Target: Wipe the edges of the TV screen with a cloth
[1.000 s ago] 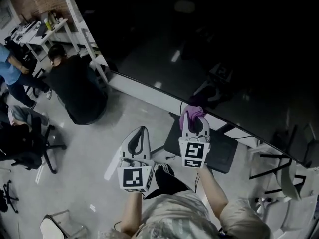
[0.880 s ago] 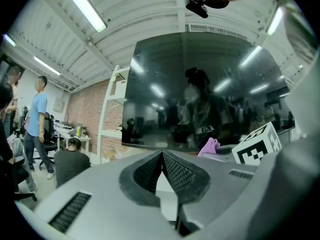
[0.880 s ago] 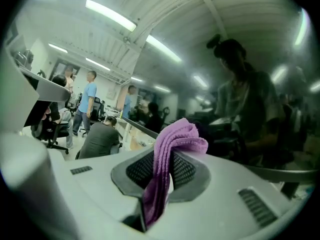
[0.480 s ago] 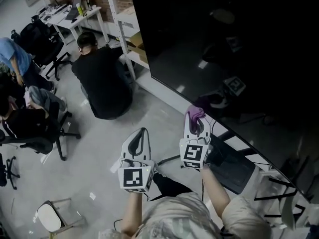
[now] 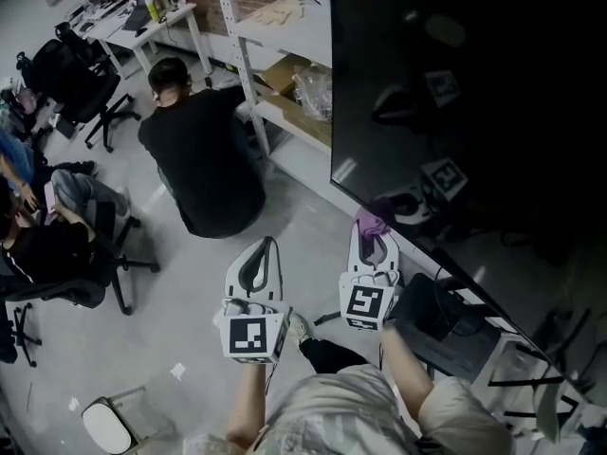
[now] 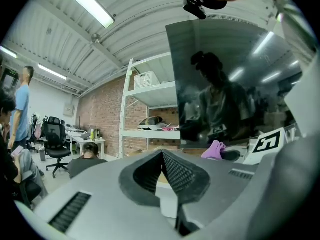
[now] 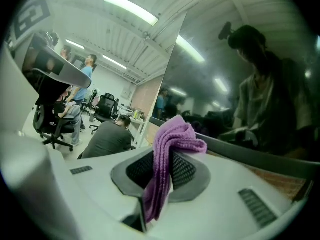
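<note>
The right tool [image 5: 372, 245] is clenched on a purple cloth [image 5: 371, 222]. The cloth is pinched between the ribbed pads, with a folded bunch rising above the tips and a tail hanging down between the jaws. The bunch sits at the lower edge of the TV screen [image 5: 474, 93], near its lower left corner. It seems to touch the dark frame, though the head view is too dim to be sure. The left tool [image 5: 263, 254] is held beside the right one, a little lower and clear of the screen. Its jaws are pressed together with nothing between them. The screen is a large black panel filling the upper right of the head view, and it reflects the person and both tools. Its lower edge slants down to the right above a dark object on the floor [image 5: 171, 301]. Left of the screen stands a white shelf rack [image 5: 275, 27] holding boxes and bags. A person in black [image 5: 204, 159] crouches at its foot. Farther left are office chairs [image 5: 71, 64] and a cluttered worktop [image 5: 142, 17] against a brick wall.
</note>
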Available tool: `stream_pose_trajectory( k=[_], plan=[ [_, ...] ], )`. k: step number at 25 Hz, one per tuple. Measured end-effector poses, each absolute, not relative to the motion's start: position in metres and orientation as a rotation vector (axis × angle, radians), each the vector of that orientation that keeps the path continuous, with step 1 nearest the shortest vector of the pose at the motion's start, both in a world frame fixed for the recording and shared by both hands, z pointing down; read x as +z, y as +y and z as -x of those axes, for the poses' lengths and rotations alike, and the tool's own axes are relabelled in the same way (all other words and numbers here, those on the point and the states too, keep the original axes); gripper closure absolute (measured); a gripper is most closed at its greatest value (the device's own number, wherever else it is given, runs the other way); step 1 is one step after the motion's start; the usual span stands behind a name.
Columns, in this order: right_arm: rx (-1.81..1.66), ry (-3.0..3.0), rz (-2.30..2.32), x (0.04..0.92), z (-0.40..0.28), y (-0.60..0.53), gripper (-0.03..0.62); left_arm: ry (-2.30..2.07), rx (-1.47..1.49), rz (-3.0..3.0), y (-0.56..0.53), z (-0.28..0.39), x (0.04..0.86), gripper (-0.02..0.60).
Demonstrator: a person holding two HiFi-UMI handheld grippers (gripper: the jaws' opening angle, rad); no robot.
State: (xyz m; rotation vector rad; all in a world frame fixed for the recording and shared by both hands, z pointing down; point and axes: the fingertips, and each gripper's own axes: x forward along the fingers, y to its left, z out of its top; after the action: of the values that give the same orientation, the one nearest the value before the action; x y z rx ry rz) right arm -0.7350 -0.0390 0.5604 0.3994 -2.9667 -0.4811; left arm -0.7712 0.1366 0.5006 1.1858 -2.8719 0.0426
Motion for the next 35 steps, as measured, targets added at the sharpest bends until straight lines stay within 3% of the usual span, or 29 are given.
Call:
stream_pose_trajectory(
  k=[10, 21, 35],
  plan=[
    [-0.389, -2.993, -0.388, 0.549, 0.811, 0.003, 0.530, -2.869, 0.020, -1.159, 0.170, 0.856, 0.497, 0.566],
    [-0.284, -2.968, -0.545, 0.549, 0.840, 0.020, 0.530, -2.802, 0.067, -1.388, 0.151, 0.902, 0.483, 0.566],
    [-0.189, -2.783, -1.196, 0.531, 0.847, 0.020, 0.530, -2.436, -0.038, -1.991, 0.096, 0.984, 0.473, 0.566]
  ],
)
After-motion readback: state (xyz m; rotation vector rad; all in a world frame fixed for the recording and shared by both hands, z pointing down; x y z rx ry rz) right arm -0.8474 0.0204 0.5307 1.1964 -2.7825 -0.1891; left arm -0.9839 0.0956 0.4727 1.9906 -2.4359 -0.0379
